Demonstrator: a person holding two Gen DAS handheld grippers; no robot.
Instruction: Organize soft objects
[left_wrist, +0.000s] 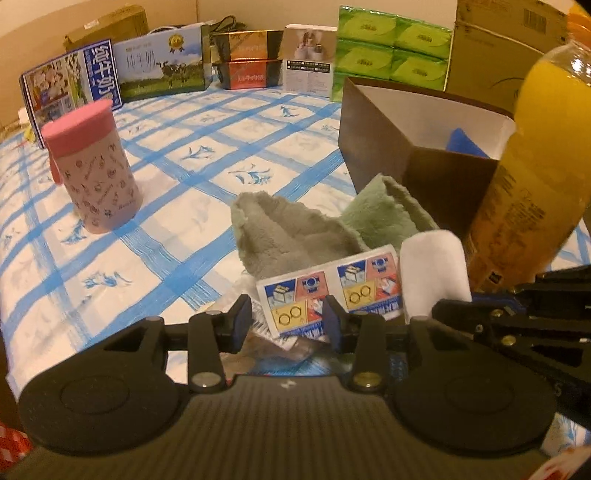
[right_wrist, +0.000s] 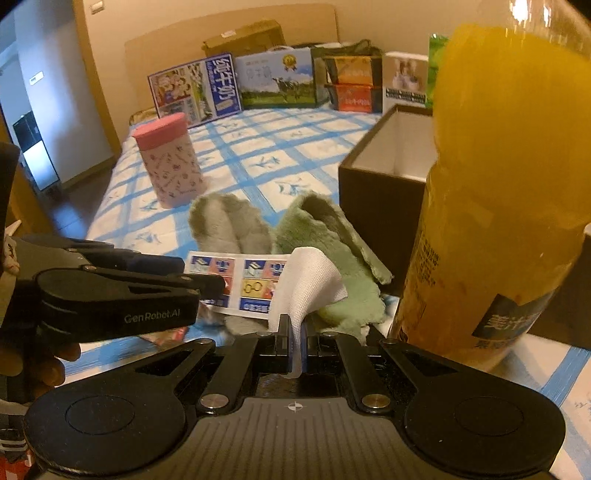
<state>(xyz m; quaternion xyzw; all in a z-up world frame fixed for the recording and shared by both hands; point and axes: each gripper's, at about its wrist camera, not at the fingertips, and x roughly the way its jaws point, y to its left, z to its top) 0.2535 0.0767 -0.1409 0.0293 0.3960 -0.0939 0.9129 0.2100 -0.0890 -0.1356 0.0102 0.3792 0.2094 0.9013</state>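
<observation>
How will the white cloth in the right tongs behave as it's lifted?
Probably floppy: the white cloth already folds and droops above the shut right tongs. Likely very light, since its thin weave holds partly upright. It may drag against the green plush cloth beside it.

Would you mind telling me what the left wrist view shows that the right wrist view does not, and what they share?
Only the left wrist view shows the green tissue packs whole, a blue item inside the brown box, and the open left gripper around the printed packet. Only the right wrist view shows the right gripper shut on the white cloth, and a doorway. Both show the pink cup, the plush cloths and the juice bottle.
</observation>
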